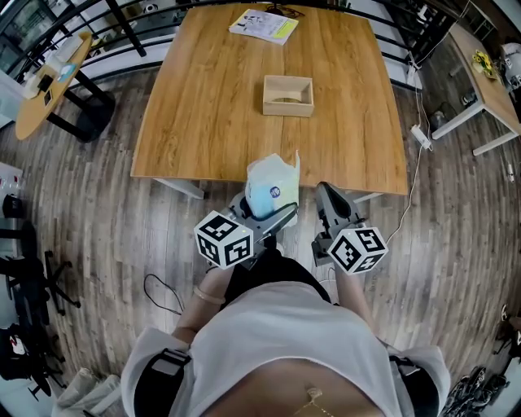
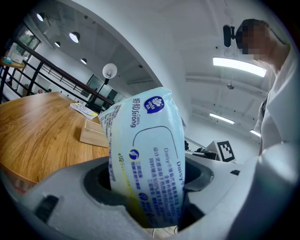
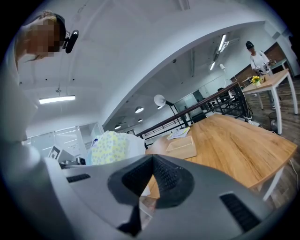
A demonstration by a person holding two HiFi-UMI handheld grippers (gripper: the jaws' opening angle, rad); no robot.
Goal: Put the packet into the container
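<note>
A white and pale-blue packet [image 1: 273, 187] stands upright between the jaws of my left gripper [image 1: 269, 210], which is shut on it just short of the table's near edge. In the left gripper view the packet [image 2: 147, 154] fills the middle, clamped low down, and hides most of the gap. The container, a small open wooden box [image 1: 287, 95], sits at the middle of the table, far ahead of both grippers. My right gripper [image 1: 328, 195] hangs beside the left one, its jaws closed together with nothing in them [image 3: 150, 183]. From there the packet [image 3: 110, 147] shows at the left and the box [image 3: 180, 147] ahead.
The wooden table [image 1: 203, 122] carries a printed booklet [image 1: 263, 24] at its far edge. A round side table [image 1: 49, 81] stands at the left and another table [image 1: 488, 81] at the right. A cable [image 1: 415, 163] trails over the plank floor by the table's right side.
</note>
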